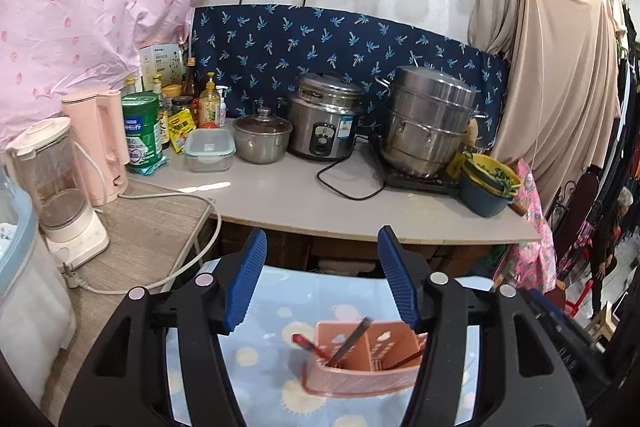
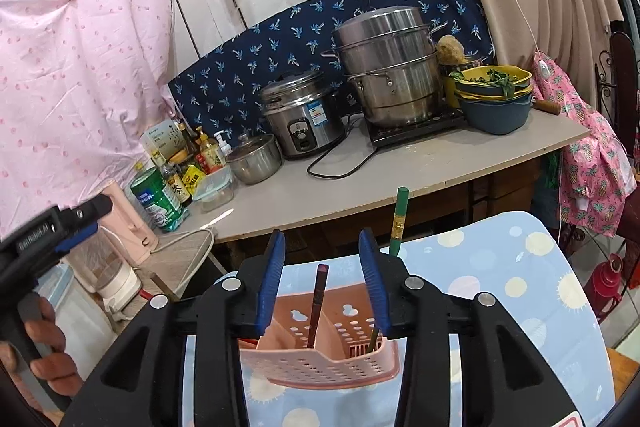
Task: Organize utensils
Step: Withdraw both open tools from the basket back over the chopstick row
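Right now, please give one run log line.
left tool: open, empty | right tool: open, empty | pink holder: utensils inside, on blue cloth

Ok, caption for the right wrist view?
Open right gripper hovers over the pink utensil holder on a blue dotted cloth.

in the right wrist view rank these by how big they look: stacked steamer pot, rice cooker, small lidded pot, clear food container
1. stacked steamer pot
2. rice cooker
3. small lidded pot
4. clear food container, though it looks close to the small pot and is partly cut by bottles beside it, so that last pair is unsure.
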